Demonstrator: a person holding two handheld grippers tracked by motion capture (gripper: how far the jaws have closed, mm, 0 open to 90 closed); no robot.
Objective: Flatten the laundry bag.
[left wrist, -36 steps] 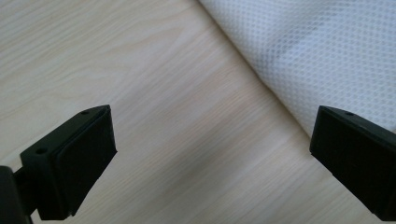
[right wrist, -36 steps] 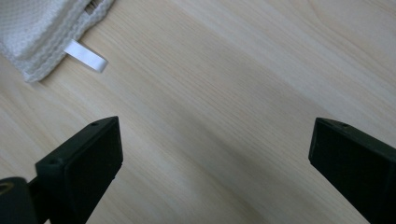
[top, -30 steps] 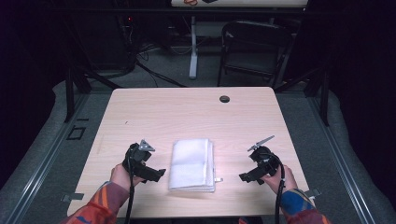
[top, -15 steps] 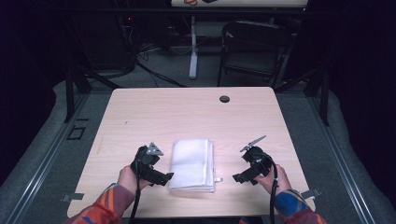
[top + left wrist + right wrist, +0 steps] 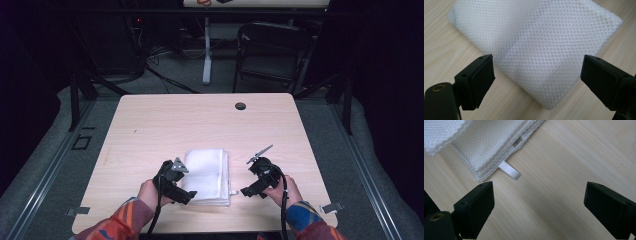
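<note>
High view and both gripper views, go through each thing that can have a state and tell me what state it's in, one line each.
Mesh bag: folded flat, lying on the table, not gripped.
White loop tag: sticking out from the bag's edge, flat on the wood.
Left gripper: open, jaws just been closing a little, astride the bag's corner without pressing it.
Right gripper: open, jaws just been closing a little, bare wood between them.
</note>
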